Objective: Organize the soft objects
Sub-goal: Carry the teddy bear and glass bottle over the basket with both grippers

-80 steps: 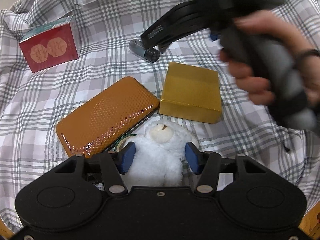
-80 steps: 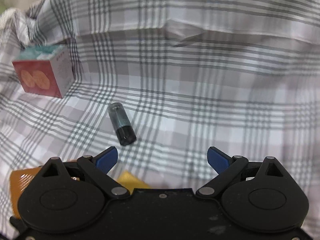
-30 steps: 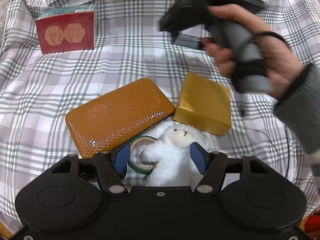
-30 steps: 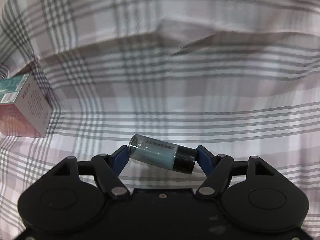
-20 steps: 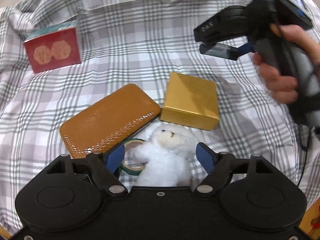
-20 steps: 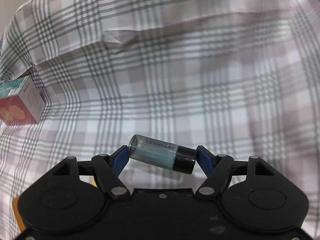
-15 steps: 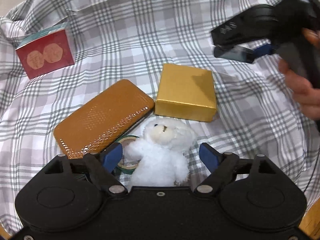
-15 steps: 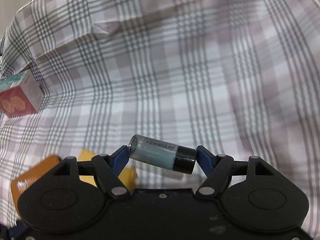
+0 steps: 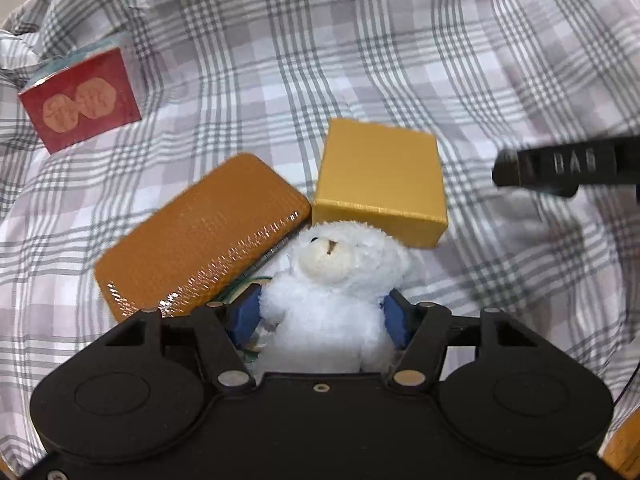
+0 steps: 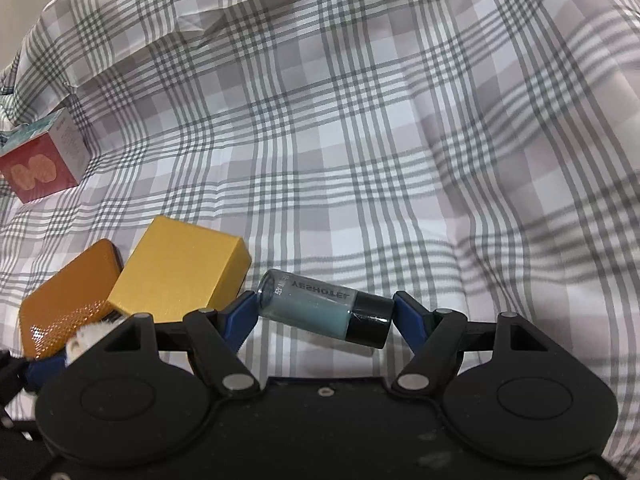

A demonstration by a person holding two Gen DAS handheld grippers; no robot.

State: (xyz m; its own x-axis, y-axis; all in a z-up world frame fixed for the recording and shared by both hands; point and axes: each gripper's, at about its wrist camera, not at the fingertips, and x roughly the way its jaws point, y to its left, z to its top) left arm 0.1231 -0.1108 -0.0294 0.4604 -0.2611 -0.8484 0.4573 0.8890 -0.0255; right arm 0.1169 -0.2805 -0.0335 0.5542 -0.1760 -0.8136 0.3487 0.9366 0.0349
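Observation:
A white plush bear (image 9: 328, 296) sits between the blue pads of my left gripper (image 9: 320, 316), which is shut on its body; a bit of its white fur shows in the right wrist view (image 10: 86, 336). My right gripper (image 10: 324, 312) is shut on a small bottle (image 10: 320, 312) of pale blue liquid with a black cap, held sideways above the checked cloth (image 10: 360, 140). The right gripper's black finger (image 9: 560, 168) shows at the right edge of the left wrist view.
A gold box (image 9: 380, 180) and an orange textured case (image 9: 200, 240) lie just beyond the bear; both also show in the right wrist view, the box (image 10: 180, 272) and the case (image 10: 68, 292). A red box (image 9: 80, 100) stands far left. A tape roll (image 9: 240, 292) peeks out beside the bear.
My left gripper opened around the bear and has now shut on it. My right gripper picked the bottle off the cloth and carried it to the right and nearer.

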